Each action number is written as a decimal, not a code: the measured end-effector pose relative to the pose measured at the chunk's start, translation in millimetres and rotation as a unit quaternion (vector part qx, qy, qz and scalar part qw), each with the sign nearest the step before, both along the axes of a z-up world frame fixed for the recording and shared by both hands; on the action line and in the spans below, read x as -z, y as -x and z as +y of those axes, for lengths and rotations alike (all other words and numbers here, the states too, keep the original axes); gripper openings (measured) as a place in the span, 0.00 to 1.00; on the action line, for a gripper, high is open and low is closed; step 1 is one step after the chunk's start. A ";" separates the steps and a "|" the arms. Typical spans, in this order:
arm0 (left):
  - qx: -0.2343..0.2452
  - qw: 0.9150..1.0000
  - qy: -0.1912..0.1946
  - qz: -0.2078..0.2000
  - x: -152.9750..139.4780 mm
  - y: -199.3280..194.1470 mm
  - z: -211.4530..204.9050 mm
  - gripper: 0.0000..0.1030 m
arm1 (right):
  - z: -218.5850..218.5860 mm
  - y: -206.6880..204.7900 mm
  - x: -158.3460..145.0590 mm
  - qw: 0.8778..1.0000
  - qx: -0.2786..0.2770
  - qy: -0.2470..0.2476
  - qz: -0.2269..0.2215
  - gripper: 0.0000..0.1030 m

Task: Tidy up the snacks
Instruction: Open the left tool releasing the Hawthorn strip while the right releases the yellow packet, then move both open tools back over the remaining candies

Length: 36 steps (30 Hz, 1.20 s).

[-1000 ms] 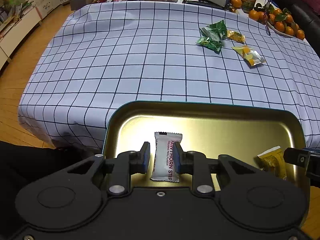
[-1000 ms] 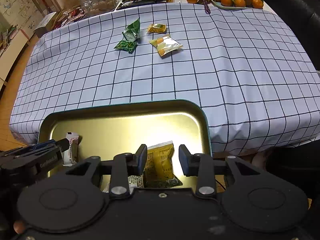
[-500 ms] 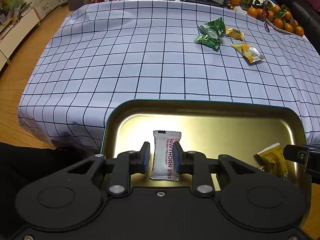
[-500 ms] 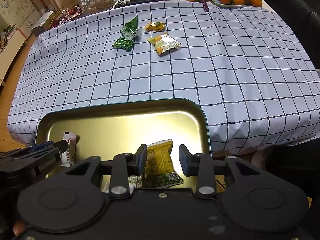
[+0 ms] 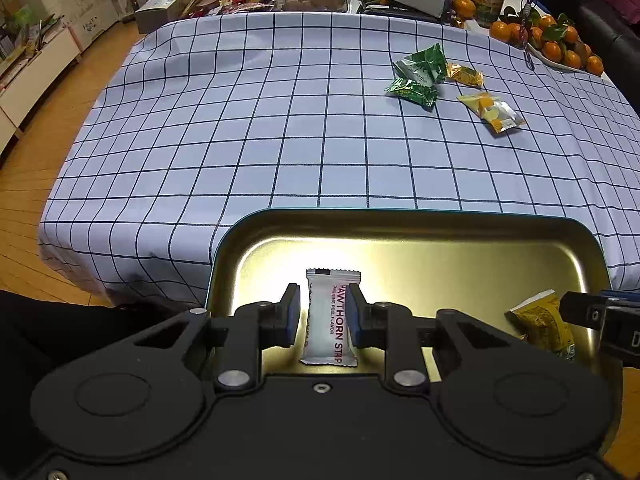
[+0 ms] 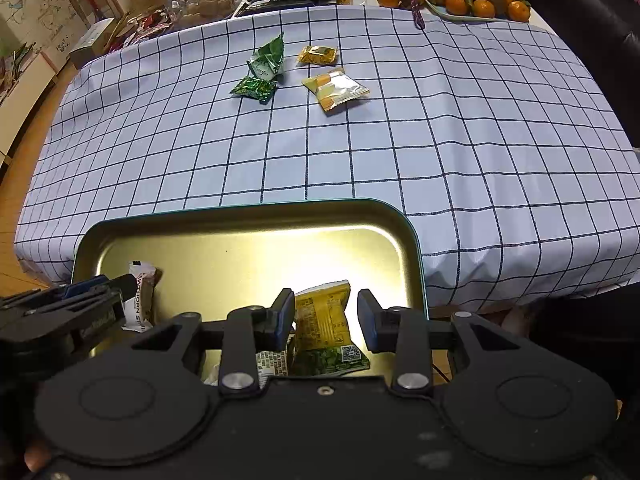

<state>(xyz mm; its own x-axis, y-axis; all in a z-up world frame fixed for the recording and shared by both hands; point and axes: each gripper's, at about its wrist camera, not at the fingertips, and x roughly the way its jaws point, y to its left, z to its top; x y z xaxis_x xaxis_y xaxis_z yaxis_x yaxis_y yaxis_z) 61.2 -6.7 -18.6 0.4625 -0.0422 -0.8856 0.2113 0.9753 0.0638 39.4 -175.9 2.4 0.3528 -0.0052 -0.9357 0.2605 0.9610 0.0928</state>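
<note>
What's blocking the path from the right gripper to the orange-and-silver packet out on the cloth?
Nothing visible beyond the tray's far rim. Past it, bare checked cloth runs up to the orange-and-silver packet. The right gripper itself sits open around a yellow packet in the tray.

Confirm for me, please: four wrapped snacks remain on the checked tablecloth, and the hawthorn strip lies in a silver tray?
Nearly: the tray is gold, not silver, as the left wrist view shows. Four wrapped snacks do remain on the checked tablecloth, and the hawthorn strip lies in the tray.
</note>
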 end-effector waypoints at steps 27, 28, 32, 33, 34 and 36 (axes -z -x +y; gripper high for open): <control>-0.033 0.998 0.036 0.036 1.5 -10.8 12.5 0.33 | 0.9 -8.4 4.0 1.000 0.012 -0.011 0.007 0.36; -0.033 0.998 0.034 0.038 1.9 -11.3 12.2 0.33 | 0.8 -9.2 4.6 1.000 0.013 -0.014 0.009 0.36; -0.035 0.998 0.023 0.044 3.9 -16.1 9.2 0.33 | 2.4 -12.9 5.5 1.000 0.014 -0.014 0.014 0.36; -0.034 0.998 0.025 0.044 3.1 -17.5 8.6 0.33 | 2.8 -14.1 5.1 1.000 0.012 -0.014 0.014 0.36; -0.032 0.998 0.028 0.044 1.3 -19.6 7.9 0.33 | 3.4 -16.2 4.4 1.000 0.010 -0.012 0.014 0.36; -0.030 0.998 0.030 0.042 -3.4 -25.2 6.2 0.33 | 4.0 -20.4 2.8 1.000 0.008 -0.011 0.014 0.36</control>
